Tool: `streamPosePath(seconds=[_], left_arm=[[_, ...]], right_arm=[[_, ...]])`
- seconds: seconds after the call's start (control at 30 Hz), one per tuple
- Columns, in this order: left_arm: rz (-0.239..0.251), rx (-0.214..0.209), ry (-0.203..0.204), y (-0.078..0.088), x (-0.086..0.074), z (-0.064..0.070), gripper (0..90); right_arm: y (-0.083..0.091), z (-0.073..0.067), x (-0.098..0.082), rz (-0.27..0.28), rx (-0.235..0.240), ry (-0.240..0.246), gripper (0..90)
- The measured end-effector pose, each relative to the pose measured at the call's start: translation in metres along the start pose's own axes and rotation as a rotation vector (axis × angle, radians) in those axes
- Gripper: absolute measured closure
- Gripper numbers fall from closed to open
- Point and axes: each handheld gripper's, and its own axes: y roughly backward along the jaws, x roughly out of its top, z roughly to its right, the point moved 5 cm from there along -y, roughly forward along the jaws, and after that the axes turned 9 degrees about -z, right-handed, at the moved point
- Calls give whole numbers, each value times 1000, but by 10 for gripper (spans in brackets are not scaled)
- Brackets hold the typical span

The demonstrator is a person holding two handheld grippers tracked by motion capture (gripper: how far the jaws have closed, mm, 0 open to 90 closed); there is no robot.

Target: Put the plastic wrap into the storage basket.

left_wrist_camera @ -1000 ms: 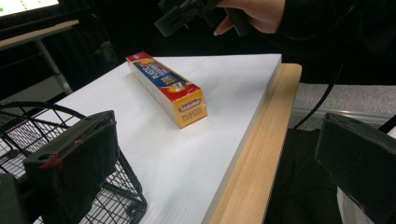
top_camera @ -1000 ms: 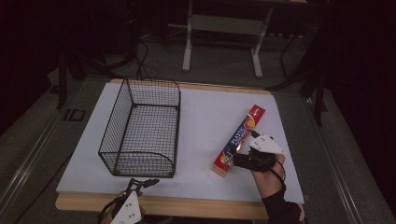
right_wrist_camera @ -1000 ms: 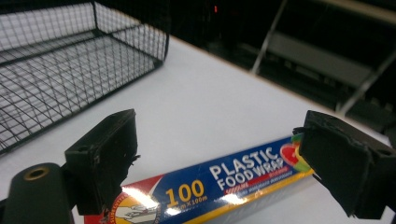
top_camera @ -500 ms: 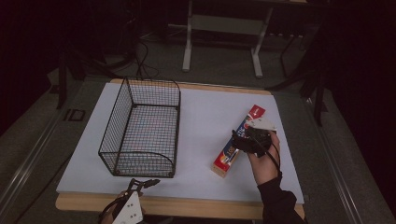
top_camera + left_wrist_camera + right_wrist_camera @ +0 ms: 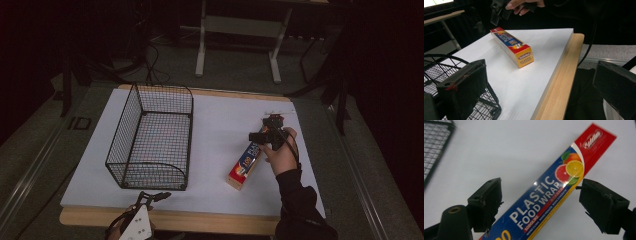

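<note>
Right gripper [image 5: 267,131] held over the far half of the plastic food wrap box [image 5: 245,163], jaws spread wide on either side of the carton and clear of it in the right gripper view, gripping nothing. Box [image 5: 544,202] lying flat on the white sheet [image 5: 220,125] toward the table's right side, near end pointing at the wooden front edge [image 5: 215,222], well apart from the black wire basket [image 5: 152,135] on the left. Left gripper [image 5: 142,212] low at the front edge just before the basket, jaws wide apart and empty, one over the basket's rim [image 5: 461,100] and the other beyond the table edge.
</note>
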Motion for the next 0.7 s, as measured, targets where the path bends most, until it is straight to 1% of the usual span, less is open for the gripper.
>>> streamPosePath(seconds=[0.07, 0.13, 0.2, 0.3, 0.37, 0.4, 0.43, 0.47, 0.5, 0.53, 0.57, 0.63, 0.7], left_arm=[[1, 0, 0, 0, 0, 0, 1], [0, -2, 1, 0, 0, 0, 1], [-5, -9, 1, 0, -1, 0, 1], [-11, -13, -4, -1, -1, 1, 1], [-9, -13, -6, -1, -1, 2, 1], [-9, -13, -6, -1, -1, 2, 1], [-9, -13, -6, -1, -1, 2, 1], [-8, -12, -6, 0, -1, 1, 1], [-7, -13, -5, 0, -1, 1, 1], [-8, -13, -5, 0, -1, 1, 1], [-8, -13, -5, 0, -1, 1, 1], [-9, -16, -5, -1, -1, 1, 1], [-8, -15, -7, 0, -1, 2, 1]], right_arm=[[-3, 5, 7, -26, -15, -36, 172], [-6, 8, 14, -50, -15, -72, 163], [-10, 9, 20, -72, -24, -68, 126], [-16, 11, 27, -98, -46, -85, 126], [-18, 14, 31, -104, -53, -129, 127], [-20, 15, 31, -111, -57, -149, 127], [-20, 15, 31, -111, -57, -149, 127], [-22, 18, 33, -115, -79, -174, 128], [-26, 21, 33, -125, -84, -206, 129], [-32, 22, 32, -151, -69, -239, 132], [-32, 22, 32, -151, -69, -239, 132], [-36, 24, 31, -149, -58, -276, 133], [-41, 25, 29, -150, -64, -293, 133]])
